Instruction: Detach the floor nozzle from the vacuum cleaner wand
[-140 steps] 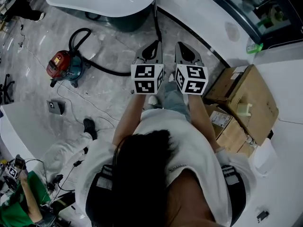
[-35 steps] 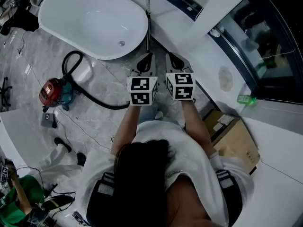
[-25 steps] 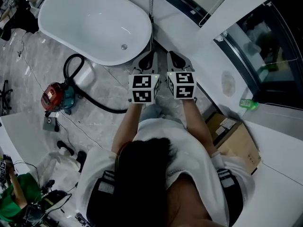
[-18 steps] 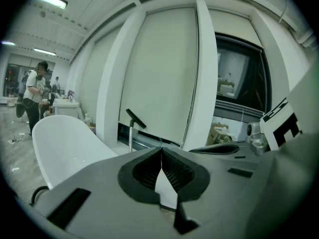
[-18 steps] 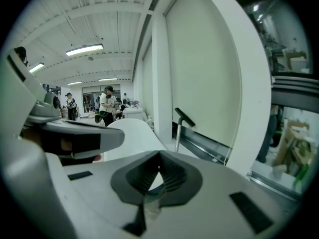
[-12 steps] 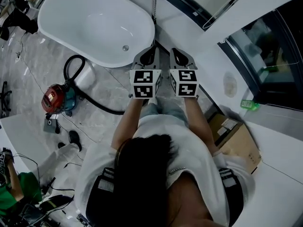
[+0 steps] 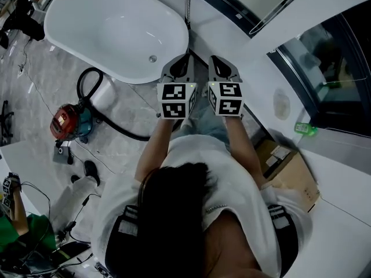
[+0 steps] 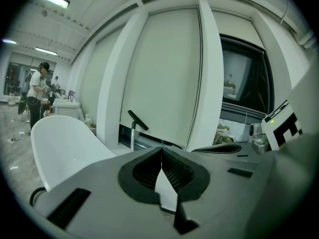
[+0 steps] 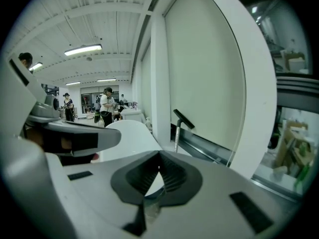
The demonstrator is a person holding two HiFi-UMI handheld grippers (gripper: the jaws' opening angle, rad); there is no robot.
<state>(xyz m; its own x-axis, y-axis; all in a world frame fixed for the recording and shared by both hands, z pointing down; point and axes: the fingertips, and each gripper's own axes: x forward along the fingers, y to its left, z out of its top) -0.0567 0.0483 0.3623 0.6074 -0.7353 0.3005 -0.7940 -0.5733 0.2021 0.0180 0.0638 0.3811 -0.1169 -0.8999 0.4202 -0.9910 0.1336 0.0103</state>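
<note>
The metal wand (image 7: pixel 187 7) stands upright against the window ledge just past the bathtub's end. Its black floor nozzle (image 8: pixel 137 120) sits at the wand's upper end, tilted; the right gripper view shows the nozzle (image 9: pixel 183 118) too. A black hose (image 7: pixel 119 129) runs across the floor to the red canister vacuum (image 7: pixel 65 122). My left gripper (image 7: pixel 185 55) and right gripper (image 7: pixel 213 58) are held side by side, pointing at the wand and short of it. Both are shut with nothing between the jaws, as the left gripper (image 8: pixel 161 152) and the right gripper (image 9: pixel 159 157) show in their own views.
A white bathtub (image 7: pixel 87 16) fills the upper left. Cardboard boxes (image 7: pixel 290 175) sit at the right by a white counter, with a green bottle (image 7: pixel 305 128) on the sill. A person in green (image 7: pixel 17 233) crouches at the lower left among cables.
Both grippers have edged forward together toward the wand and tub end. Their jaws have stayed shut and empty.
</note>
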